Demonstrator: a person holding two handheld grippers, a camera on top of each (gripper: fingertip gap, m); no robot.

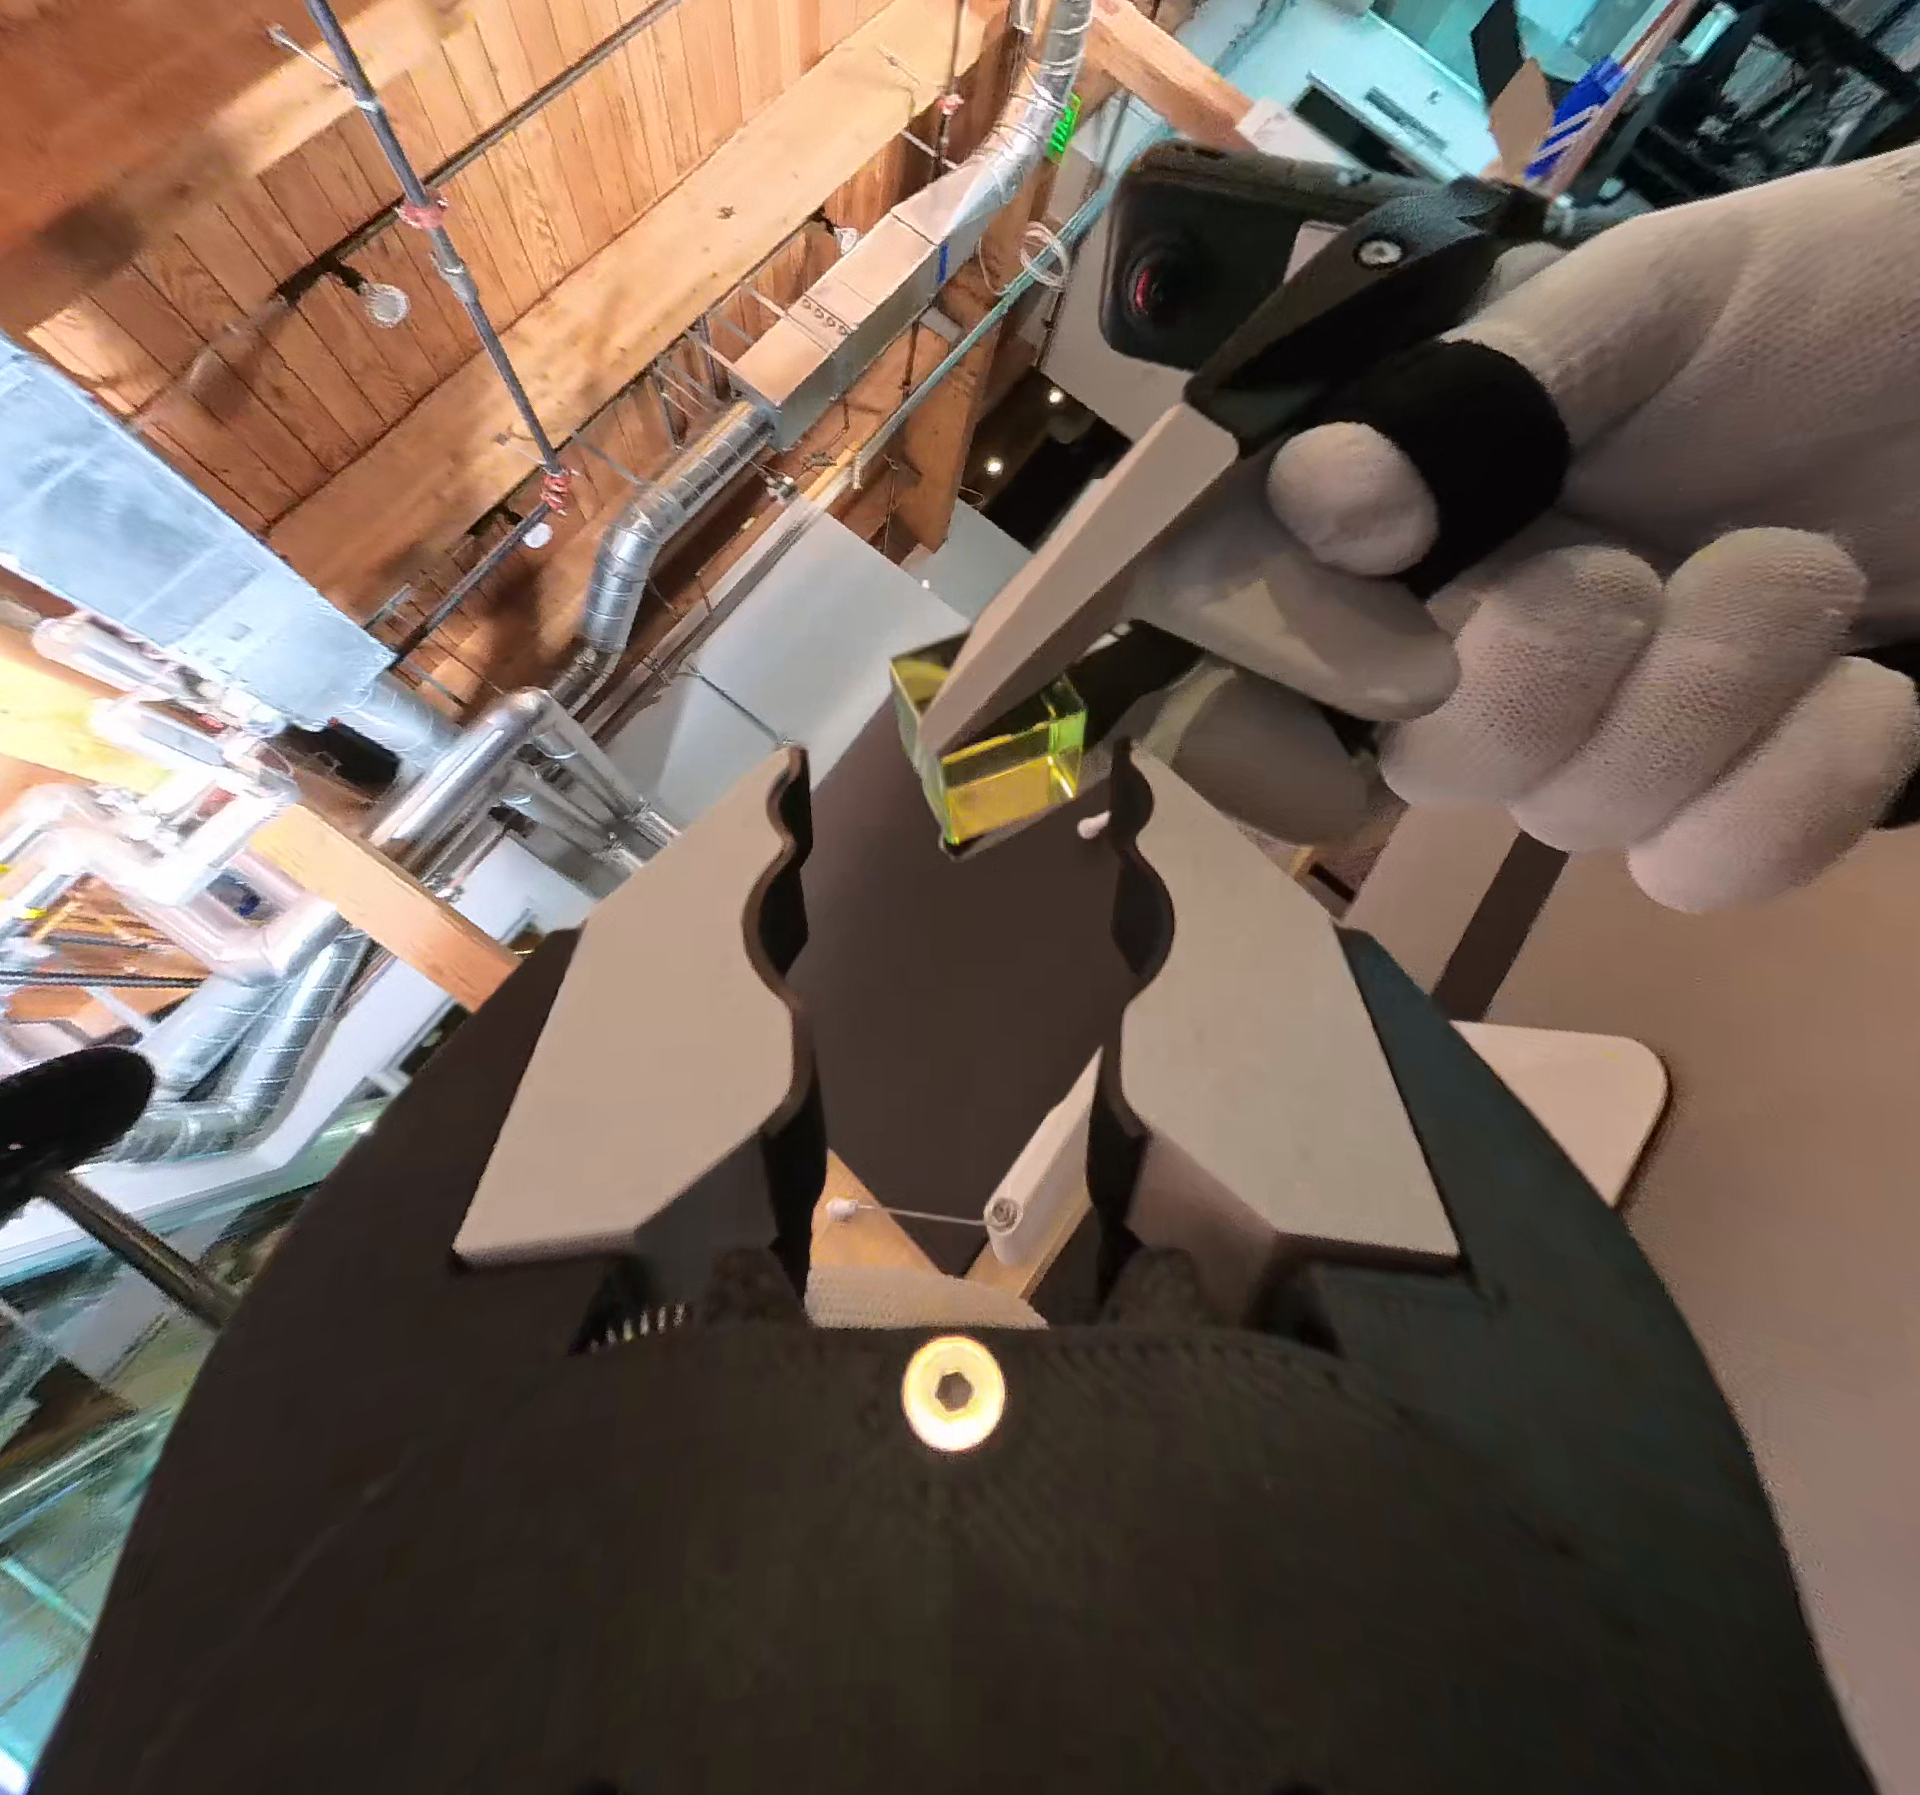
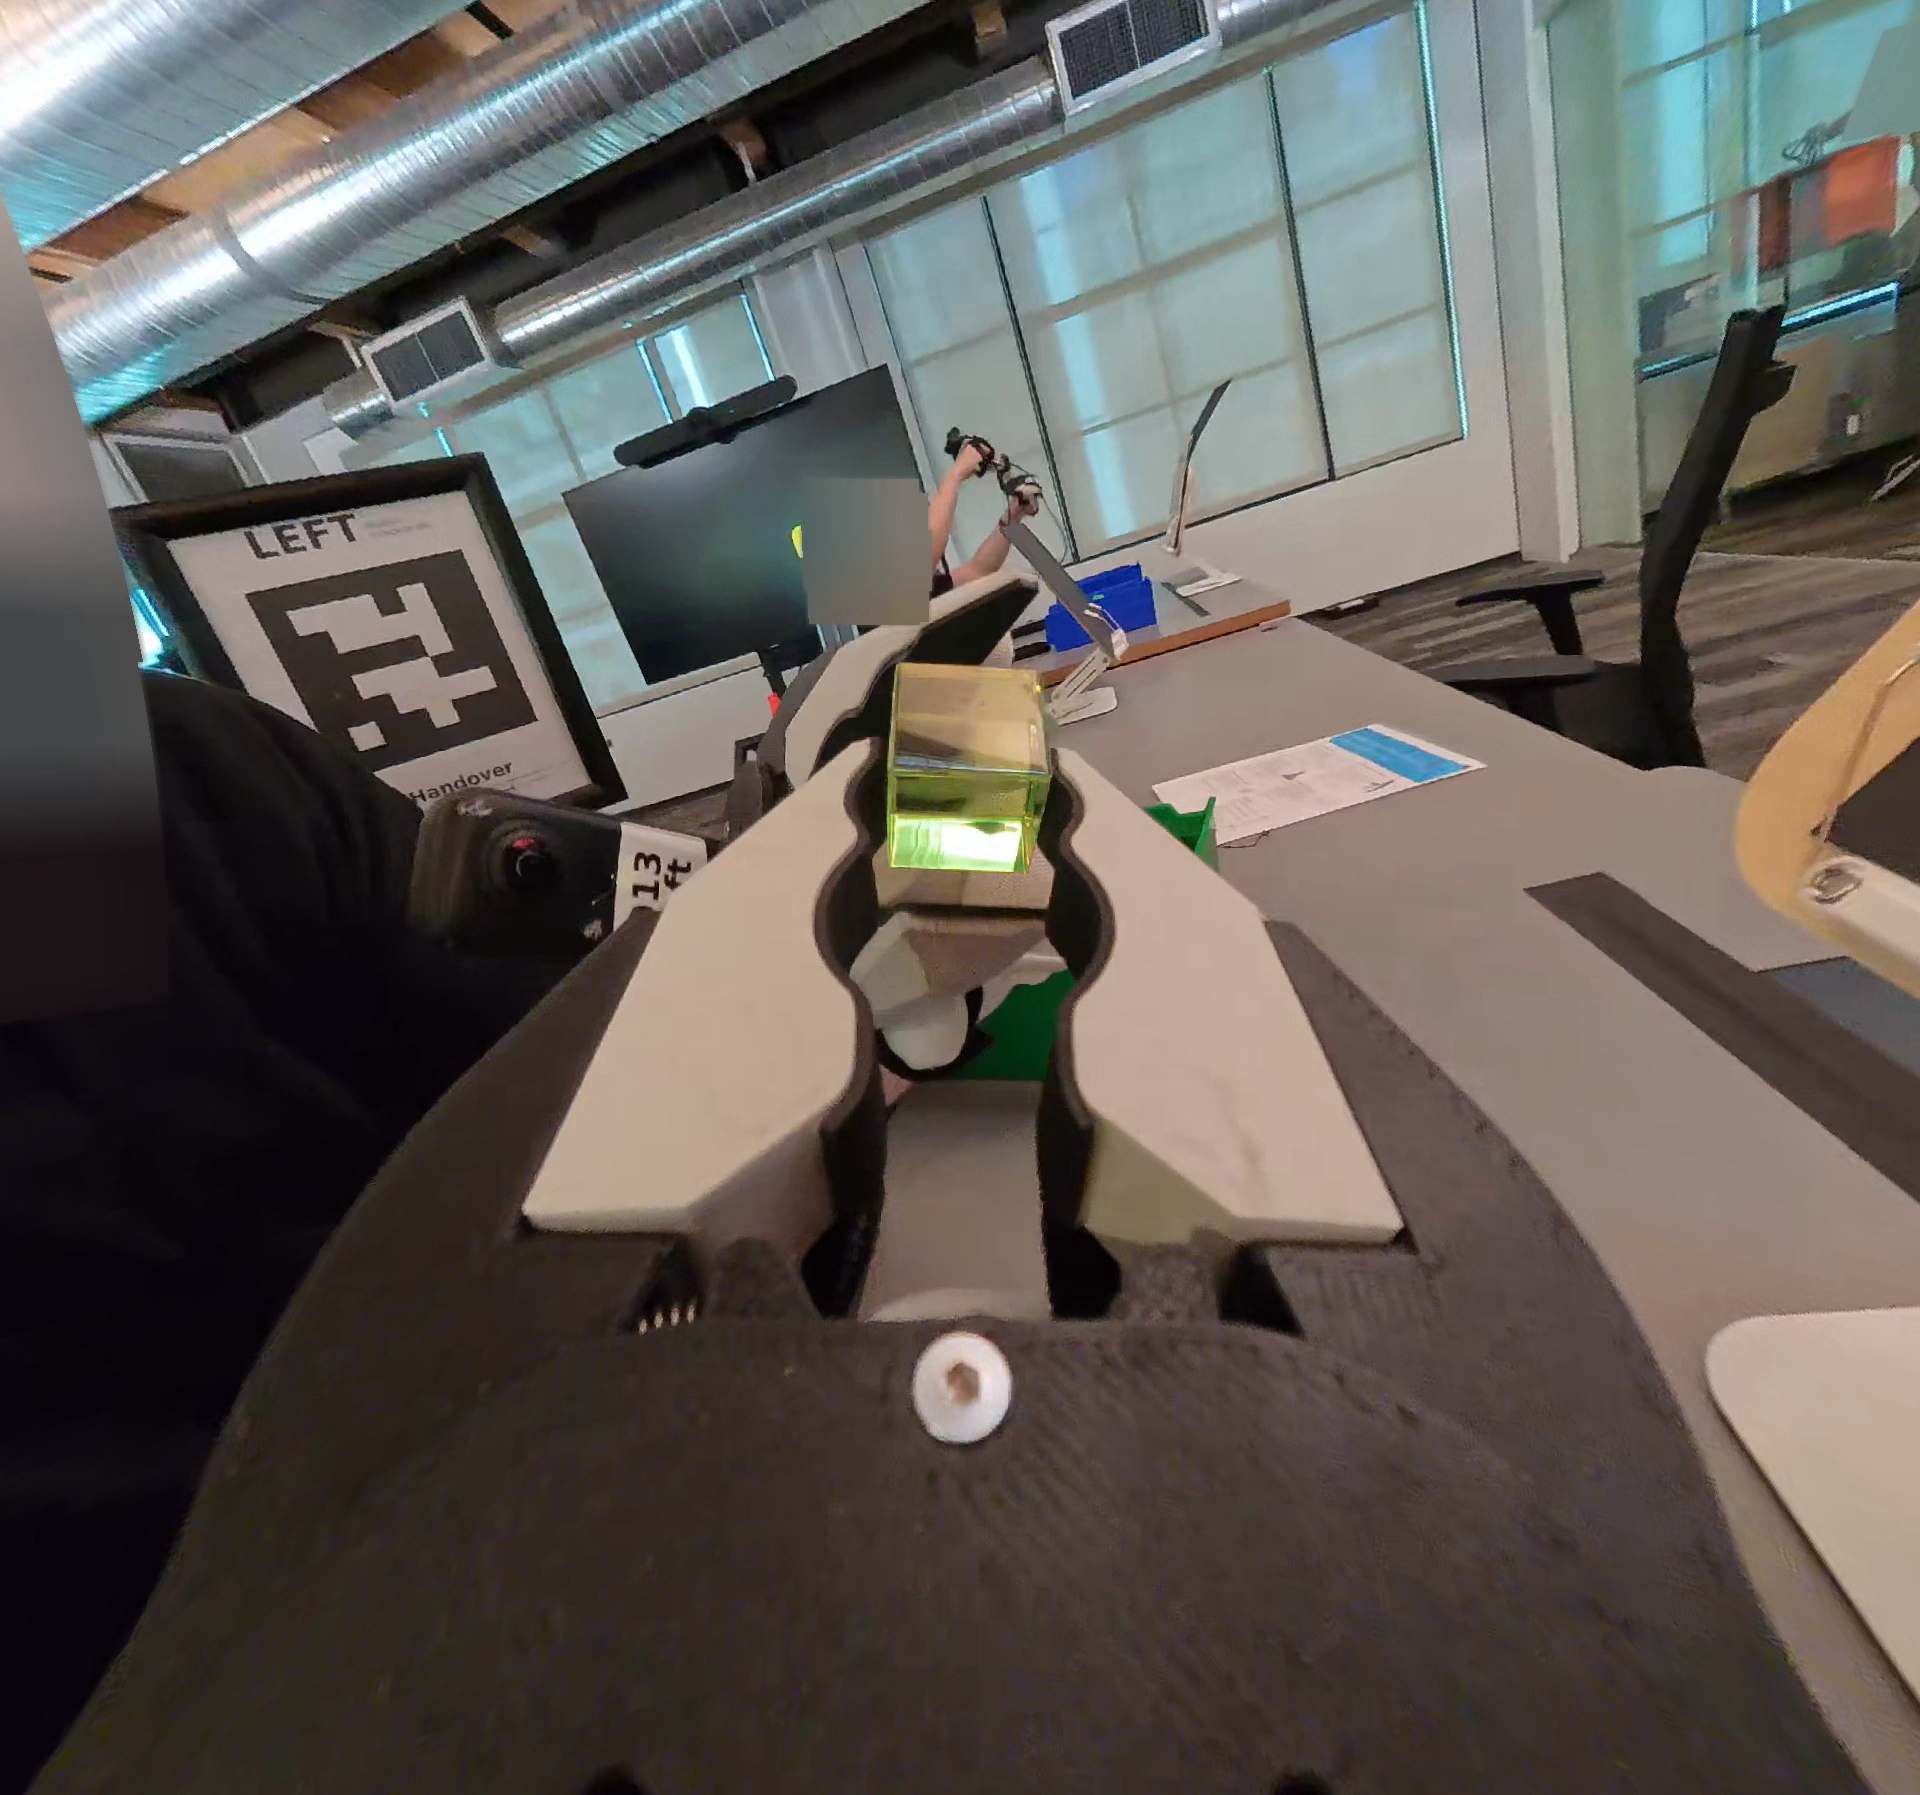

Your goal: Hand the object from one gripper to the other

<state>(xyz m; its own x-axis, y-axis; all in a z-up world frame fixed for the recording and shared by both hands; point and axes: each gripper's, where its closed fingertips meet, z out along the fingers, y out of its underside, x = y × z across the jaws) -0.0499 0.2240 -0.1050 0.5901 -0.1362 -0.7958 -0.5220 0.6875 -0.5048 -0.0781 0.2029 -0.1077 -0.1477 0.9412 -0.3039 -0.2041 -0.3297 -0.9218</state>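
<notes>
Left wrist view. Wooden ceiling boards with silver ducts (image 1: pixel 665 519) fill the left and upper field. At centre the left gripper (image 1: pixel 956 789) points upward; its two grey fingers (image 1: pixel 675 997) stand apart with nothing between them. Just above and between their tips sits a clear yellow-green cube (image 1: pixel 1003 769), clamped between the fingers of the right gripper (image 1: pixel 961 789), which enters from the upper right. The cube lies close to the left gripper's right fingertip; contact cannot be told. A white-gloved hand (image 1: pixel 1621 602) holds the right gripper at the right edge, and a black camera (image 1: pixel 1174 259) rides on top of it.

Right wrist view. At left stands a framed black-and-white marker board (image 2: pixel 384 644), with the left gripper's camera (image 2: pixel 520 872) below it. At centre the right gripper (image 2: pixel 966 789) has its fingers closed on the sides of the cube (image 2: pixel 966 769), which sits at the fingertips and rises above them. Beyond the cube, parts of the left gripper (image 2: pixel 935 644) show. To the right lie a grey table (image 2: pixel 1455 872), a printed sheet (image 2: pixel 1320 779) and a black office chair (image 2: pixel 1662 602).
</notes>
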